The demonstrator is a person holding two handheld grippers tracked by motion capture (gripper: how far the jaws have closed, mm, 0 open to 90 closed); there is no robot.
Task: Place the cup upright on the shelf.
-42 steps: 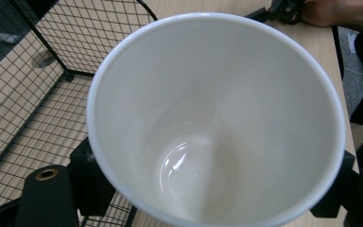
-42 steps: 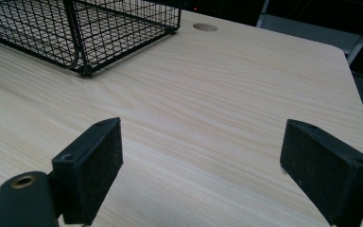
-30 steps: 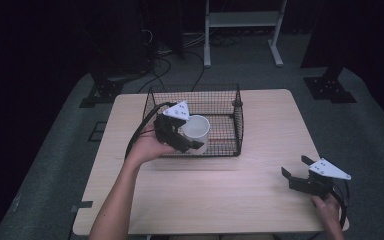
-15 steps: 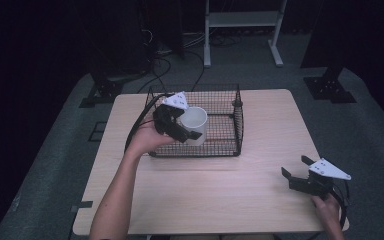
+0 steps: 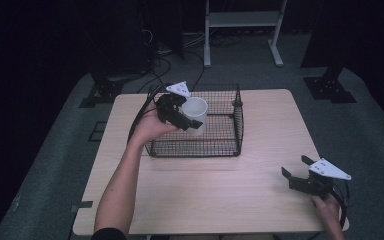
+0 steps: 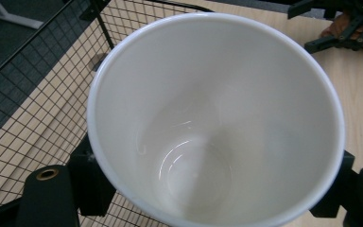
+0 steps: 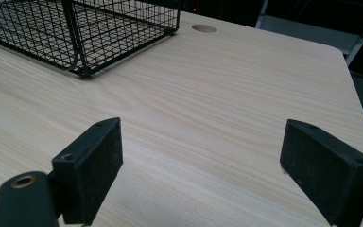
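High view: the left hand-held gripper [image 5: 189, 120] pinches the white cup [image 5: 194, 113] over the wire basket [image 5: 230, 145]; the right hand-held gripper [image 5: 297, 171] is spread.

A wire basket [image 5: 215, 131] stands on the desk [image 5: 220, 185], left of centre and toward its far edge. A cup [image 5: 195, 115] sits above the basket's left part, gripped by the left hand-held gripper [image 5: 182, 116], which comes in from the basket's left side. The right hand-held gripper [image 5: 300, 172] rests at the desk's near right corner, well apart from the basket, its jaws spread toward it. A shelf frame [image 5: 242, 25] stands on the floor beyond the desk.
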